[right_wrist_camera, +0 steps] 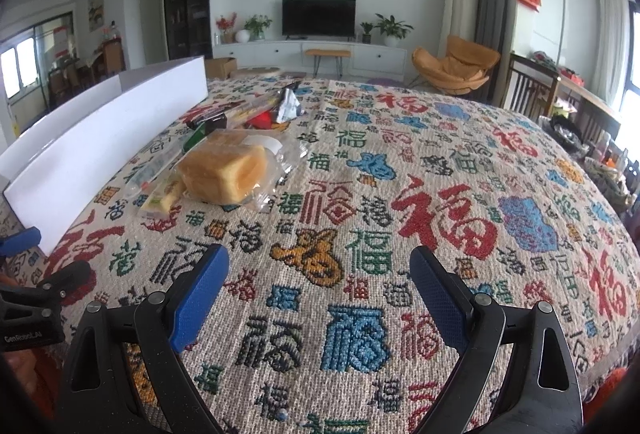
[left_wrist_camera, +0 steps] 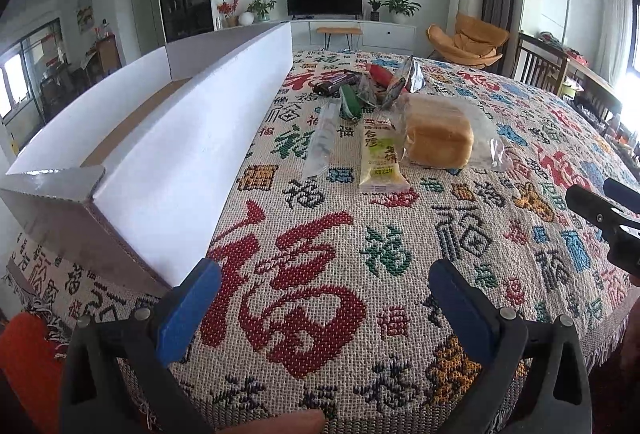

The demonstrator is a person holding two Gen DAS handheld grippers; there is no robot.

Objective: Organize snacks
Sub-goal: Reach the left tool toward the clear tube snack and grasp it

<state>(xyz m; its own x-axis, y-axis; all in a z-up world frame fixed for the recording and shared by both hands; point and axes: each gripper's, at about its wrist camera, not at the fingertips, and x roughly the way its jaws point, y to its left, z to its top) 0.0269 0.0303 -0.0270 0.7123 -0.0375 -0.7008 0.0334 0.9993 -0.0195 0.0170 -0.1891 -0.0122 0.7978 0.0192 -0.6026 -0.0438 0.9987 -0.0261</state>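
with both the left gripper (left_wrist_camera: 324, 308) and right gripper (right_wrist_camera: 320, 292) jaws spread and empty, the bagged bread (right_wrist_camera: 224, 174) on the table (right_wrist_camera: 440, 162) beside the white box (left_wrist_camera: 192, 154) looks light, soft and crushable, best pinched gently across its sides.

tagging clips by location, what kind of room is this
Most likely a home living room: a television on a low white cabinet, an orange lounge chair, and potted plants beside the screen.
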